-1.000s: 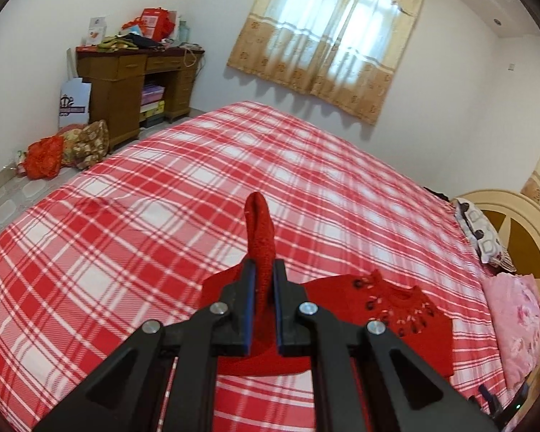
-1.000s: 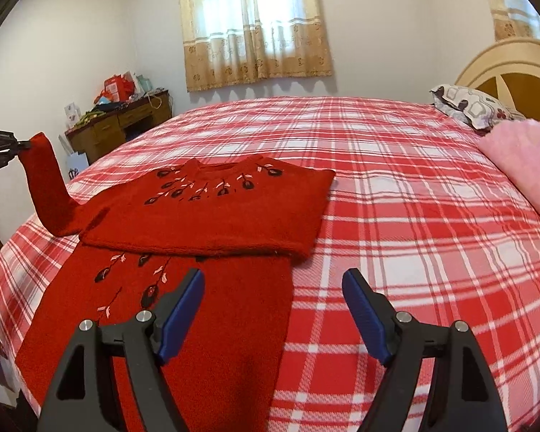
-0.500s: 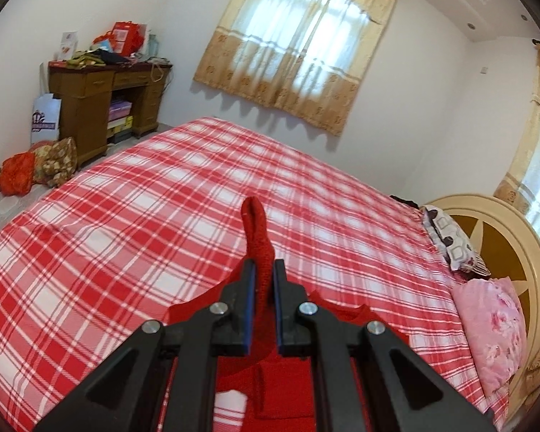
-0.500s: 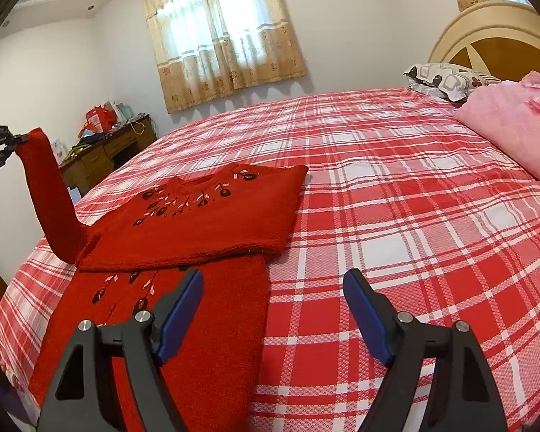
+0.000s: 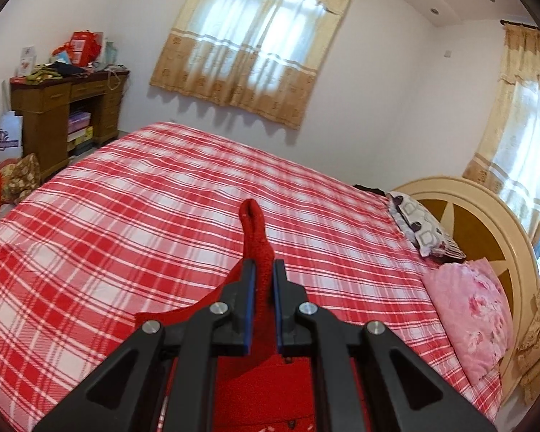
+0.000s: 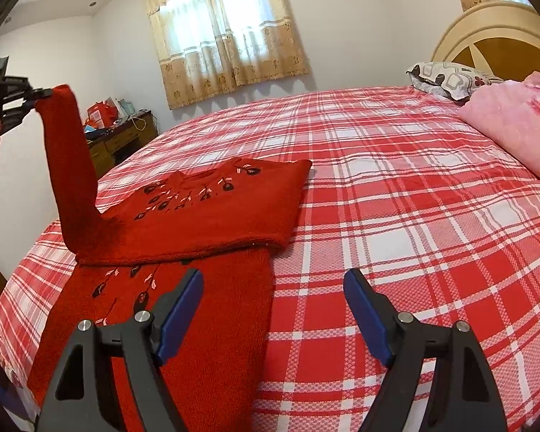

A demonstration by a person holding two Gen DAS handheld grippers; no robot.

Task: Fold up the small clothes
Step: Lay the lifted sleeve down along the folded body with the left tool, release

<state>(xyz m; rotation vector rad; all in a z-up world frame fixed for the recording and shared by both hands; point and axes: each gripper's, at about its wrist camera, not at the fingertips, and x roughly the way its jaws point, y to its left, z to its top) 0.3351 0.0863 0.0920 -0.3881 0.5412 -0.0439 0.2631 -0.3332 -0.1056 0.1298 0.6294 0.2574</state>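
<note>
A small red knit sweater (image 6: 212, 212) with dark flower embroidery lies on the red plaid bed (image 6: 414, 223), its top part folded down over the lower part (image 6: 183, 324). One sleeve (image 6: 72, 165) rises steeply off the bed at the left. My left gripper (image 5: 264, 270) is shut on that sleeve's cuff (image 5: 255, 230), which sticks out past the fingertips; the same gripper (image 6: 36, 95) appears at the far left of the right wrist view, held by a hand. My right gripper (image 6: 273, 280) hovers open over the sweater's right edge, holding nothing.
A pink quilt (image 6: 514, 118) and a patterned pillow (image 6: 446, 75) lie by the round headboard (image 6: 493, 32) at the right. A cluttered wooden desk (image 5: 64, 108) stands by the far wall, with bags (image 5: 14, 180) on the floor beside the bed.
My left gripper has lifted the sleeve higher and carried it over the sweater. The sleeve now stands taller in the right wrist view. The right gripper has hardly moved.
</note>
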